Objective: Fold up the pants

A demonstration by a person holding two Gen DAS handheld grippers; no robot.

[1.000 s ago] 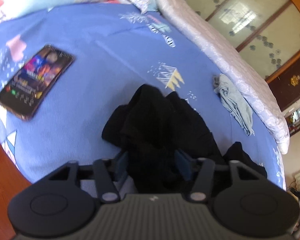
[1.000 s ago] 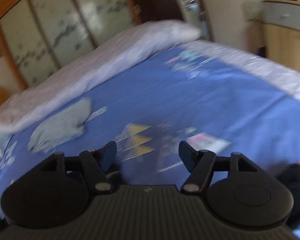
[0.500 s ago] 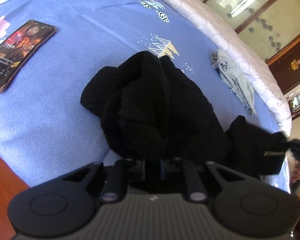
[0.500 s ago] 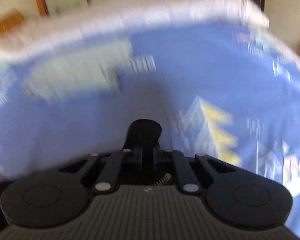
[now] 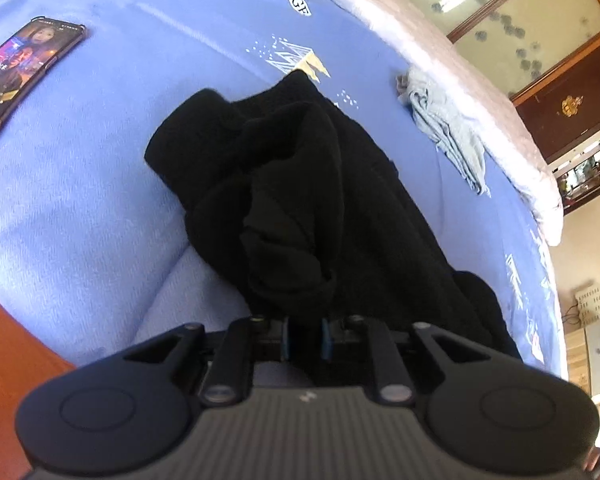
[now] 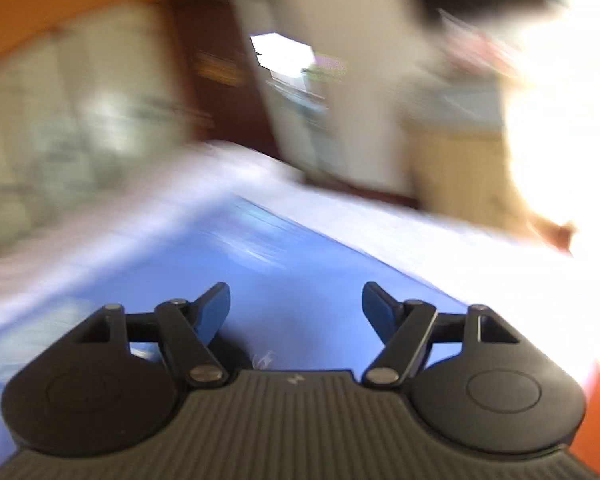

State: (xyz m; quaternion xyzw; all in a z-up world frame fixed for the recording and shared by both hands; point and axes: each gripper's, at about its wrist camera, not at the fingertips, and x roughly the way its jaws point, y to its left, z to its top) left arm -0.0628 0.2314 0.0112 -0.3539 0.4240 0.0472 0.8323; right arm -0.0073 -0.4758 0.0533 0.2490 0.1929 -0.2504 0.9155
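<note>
1. Left wrist view, nearest first: the left gripper [image 5: 305,338] has its two blue-padded fingers pinched together on a bunched fold of the black pants [image 5: 300,200], so the cloth is clamped right at the fingertips.
2. Beyond the fingers, the pants lie in a crumpled heap on the blue bedsheet [image 5: 80,200], running away from the gripper toward the middle of the bed, with a further dark lobe trailing off to the right.
3. At the lower left, an edge of orange-brown wood [image 5: 8,328] shows beside the sheet.
4. Farther off on the left, a smartphone [image 5: 20,68] lies flat on the sheet with its screen lit, well apart from the pants.
5. Farther right, a crumpled grey garment [image 5: 448,128] lies near the pale quilted blanket [image 5: 440,64] that runs along the bed's far side.
6. Behind the blanket stand frosted-glass wardrobe doors [image 5: 532,12] in wooden frames.
7. Right wrist view, heavily motion-blurred: the right gripper [image 6: 296,308] has its fingers spread wide with nothing between them, above the blue sheet, with blurred room furniture beyond.
</note>
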